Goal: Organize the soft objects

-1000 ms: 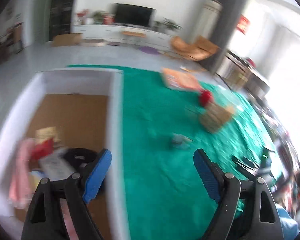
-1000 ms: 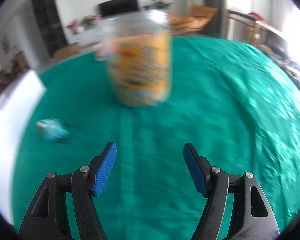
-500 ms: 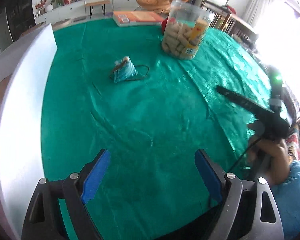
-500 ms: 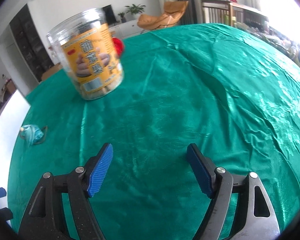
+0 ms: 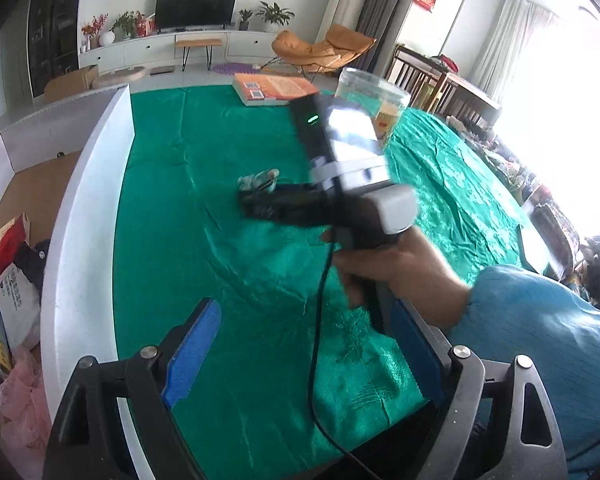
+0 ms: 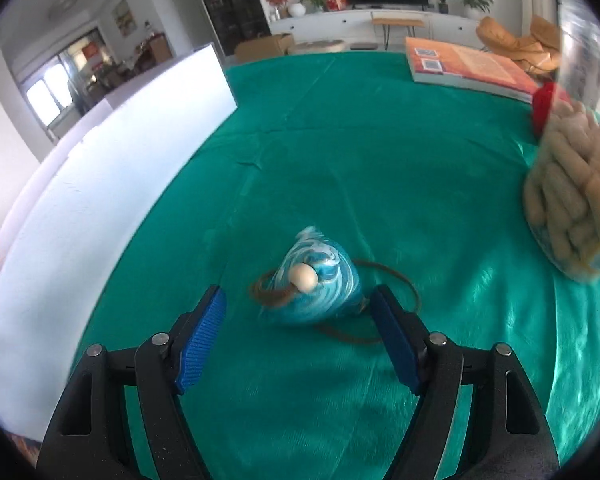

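Observation:
A small blue-and-white swirled pouch [image 6: 318,280] with a pale bead and a brown cord lies on the green tablecloth [image 6: 380,168]. My right gripper [image 6: 300,338] is open and sits just before the pouch, one finger on each side, not touching it. In the left wrist view the pouch [image 5: 260,181] peeks out beyond the right gripper [image 5: 256,206], held by a hand. My left gripper [image 5: 304,354] is open and empty near the table's front edge. A white box [image 5: 80,216] on the left holds soft items, a pink one [image 5: 20,404] among them.
A clear jar of biscuit sticks [image 6: 576,184] stands at the right, close to the pouch. An orange book [image 6: 468,68] lies at the far edge. The white box wall [image 6: 100,184] runs along the left. A black cable [image 5: 320,320] hangs from the right gripper.
My right gripper has swung left from the jar to the pouch and now straddles it. My left gripper turned away from the box to face the table; the right hand moved into its view.

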The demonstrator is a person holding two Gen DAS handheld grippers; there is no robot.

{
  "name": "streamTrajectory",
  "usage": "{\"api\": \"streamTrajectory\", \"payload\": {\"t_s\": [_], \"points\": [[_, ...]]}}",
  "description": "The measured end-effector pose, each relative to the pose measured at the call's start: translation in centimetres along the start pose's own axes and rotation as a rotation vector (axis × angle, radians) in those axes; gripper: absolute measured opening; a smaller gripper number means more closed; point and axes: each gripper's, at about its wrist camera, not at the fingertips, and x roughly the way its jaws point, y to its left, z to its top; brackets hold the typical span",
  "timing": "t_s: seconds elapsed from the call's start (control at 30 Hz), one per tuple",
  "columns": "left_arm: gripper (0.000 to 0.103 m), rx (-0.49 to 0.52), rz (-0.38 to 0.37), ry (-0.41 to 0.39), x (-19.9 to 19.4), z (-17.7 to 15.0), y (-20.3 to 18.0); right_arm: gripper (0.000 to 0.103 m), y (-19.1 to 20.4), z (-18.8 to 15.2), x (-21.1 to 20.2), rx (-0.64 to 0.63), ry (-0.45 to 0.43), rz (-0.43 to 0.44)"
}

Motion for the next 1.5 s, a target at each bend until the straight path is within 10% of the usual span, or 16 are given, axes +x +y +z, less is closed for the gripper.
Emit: {"api": "streamTrajectory", "payload": {"t_s": [0.3,0.5,0.67,1.0,1.2,1.5], "points": [[0.086,-0.038,-0.050,0.101,5.2,-0.1,-0.8,0.044,-11.4,-6.4,-10.2,0.219,-0.114,-0.158],[0.086,-0.003,-0.026,0.109,7.0,1.0,-2.7,0.044,-21.3,-3.4,-13.3,0.342,-0.195,-0.299],[0.086,0.038,0.072,0.122,7.8,0.6,-2.2,0.074,-26.0,-2.9,-12.5,0.430,-0.157,-0.315],[0.086,-0.064,0.140,0.251,11.4,-0.9,-0.3,0.074,-21.7,-11.9,-14.8,0.440,-0.108,-0.485],[0.097,0.044,0.267,0.257,13.0,-1.1,-0.8,0.083,-21.3,-11.5,-14.0,0.380,-0.055,-0.538],[0.103,0.039,0.267,0.186,12.9,-1.5,-0.1,0.087,-20.7,-11.3,-13.5,0.376,-0.048,-0.534]]}}
